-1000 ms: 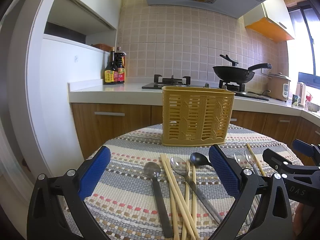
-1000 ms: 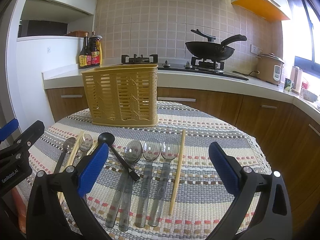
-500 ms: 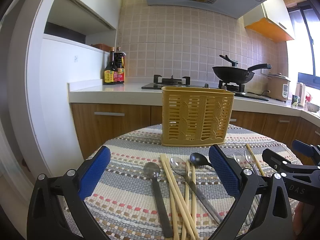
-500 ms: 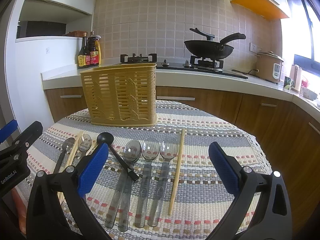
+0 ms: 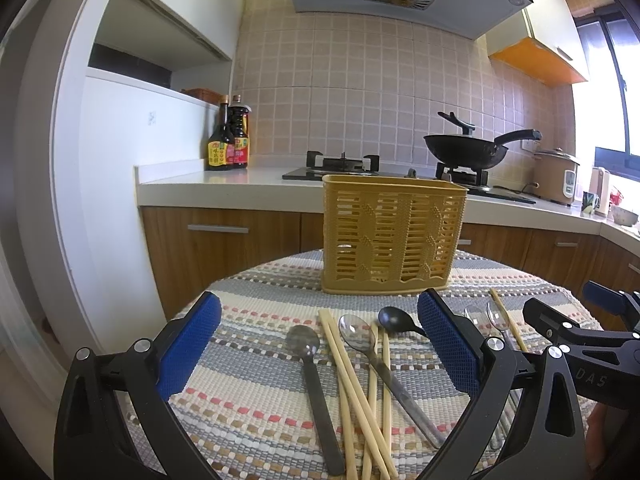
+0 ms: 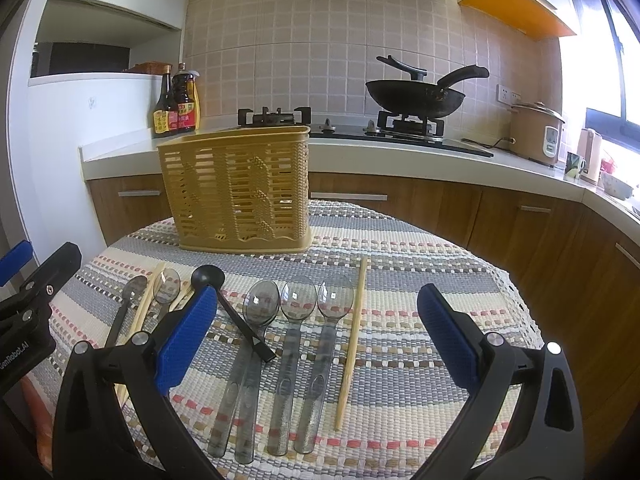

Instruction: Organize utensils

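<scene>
Grippers (image 6: 316, 340) gape; basket (image 6: 240, 188) contents apparently hidden.

Wok (image 6: 416, 98), bottles (image 6: 176, 106), perhaps a rice cooker (image 6: 536, 134).

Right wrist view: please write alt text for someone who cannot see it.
An open right gripper hovers above a striped tablecloth where clear plastic spoons, a black spoon and a lone chopstick lie flat. Behind them stands a yellow slotted utensil basket, with no utensils visible inside. A kitchen counter with a wok fills the background.
</scene>
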A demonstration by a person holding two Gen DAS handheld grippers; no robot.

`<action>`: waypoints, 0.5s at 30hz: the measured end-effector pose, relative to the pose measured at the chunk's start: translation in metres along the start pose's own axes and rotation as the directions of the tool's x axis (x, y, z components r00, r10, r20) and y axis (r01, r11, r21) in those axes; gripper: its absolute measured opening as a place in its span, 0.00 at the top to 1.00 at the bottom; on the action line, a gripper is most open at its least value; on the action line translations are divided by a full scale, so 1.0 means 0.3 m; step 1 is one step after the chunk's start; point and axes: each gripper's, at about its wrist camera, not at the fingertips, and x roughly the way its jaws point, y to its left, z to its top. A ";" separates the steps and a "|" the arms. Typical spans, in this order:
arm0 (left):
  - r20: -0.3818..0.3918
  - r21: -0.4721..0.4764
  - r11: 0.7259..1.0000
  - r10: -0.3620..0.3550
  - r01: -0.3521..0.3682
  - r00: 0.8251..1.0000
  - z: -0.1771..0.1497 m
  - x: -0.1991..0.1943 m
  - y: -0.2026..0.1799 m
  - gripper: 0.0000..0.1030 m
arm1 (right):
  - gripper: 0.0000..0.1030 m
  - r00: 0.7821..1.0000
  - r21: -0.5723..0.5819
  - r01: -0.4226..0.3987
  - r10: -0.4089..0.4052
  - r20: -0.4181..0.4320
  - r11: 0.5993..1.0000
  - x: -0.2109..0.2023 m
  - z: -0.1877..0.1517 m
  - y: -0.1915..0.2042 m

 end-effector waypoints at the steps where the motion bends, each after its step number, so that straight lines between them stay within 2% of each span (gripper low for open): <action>1: 0.000 0.001 1.000 0.000 0.000 1.000 0.000 -0.001 0.001 0.07 | 0.07 1.000 0.000 -0.001 0.001 -0.015 1.000 0.001 0.001 0.002; 5: 0.001 0.001 1.000 0.000 0.000 1.000 0.000 -0.001 0.001 0.07 | 0.07 0.999 -0.010 0.003 -0.003 -0.047 1.000 0.006 0.001 0.006; 12: -0.009 -0.019 1.000 0.011 -0.011 1.000 -0.001 0.000 0.010 0.07 | 0.07 0.999 -0.006 0.018 -0.018 -0.052 1.000 0.000 -0.001 0.005; 15: -0.064 -0.059 0.998 -0.043 0.039 0.997 -0.004 0.016 0.042 0.07 | 0.07 0.996 -0.019 -0.008 0.006 -0.085 1.000 0.010 0.003 0.005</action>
